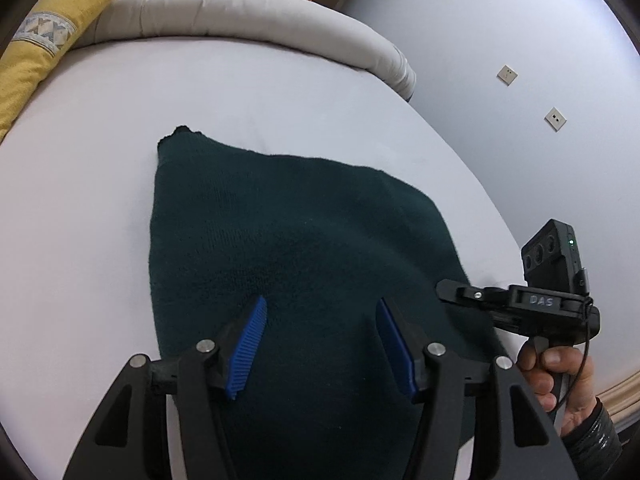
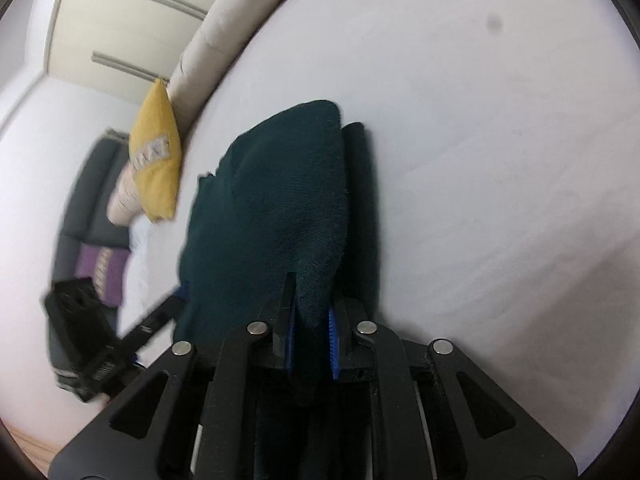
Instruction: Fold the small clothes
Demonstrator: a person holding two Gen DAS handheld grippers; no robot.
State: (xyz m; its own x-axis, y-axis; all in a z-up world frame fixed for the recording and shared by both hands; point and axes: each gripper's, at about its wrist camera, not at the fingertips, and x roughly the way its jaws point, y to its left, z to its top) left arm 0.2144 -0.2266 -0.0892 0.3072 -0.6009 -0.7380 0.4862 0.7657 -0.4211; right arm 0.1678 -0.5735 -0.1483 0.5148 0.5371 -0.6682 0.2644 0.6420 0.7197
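Observation:
A dark green knitted garment lies on the white bed sheet. My left gripper is open, its blue pads hovering over the garment's near part, holding nothing. My right gripper is shut on an edge of the same garment, which bunches up between its blue pads and is lifted off the sheet. In the left wrist view the right gripper shows at the garment's right edge, held by a hand.
A yellow cushion lies at the bed's far left, also in the right wrist view. A beige padded headboard runs along the far side. The bed's right edge meets a wall with two sockets. A dark sofa stands beyond.

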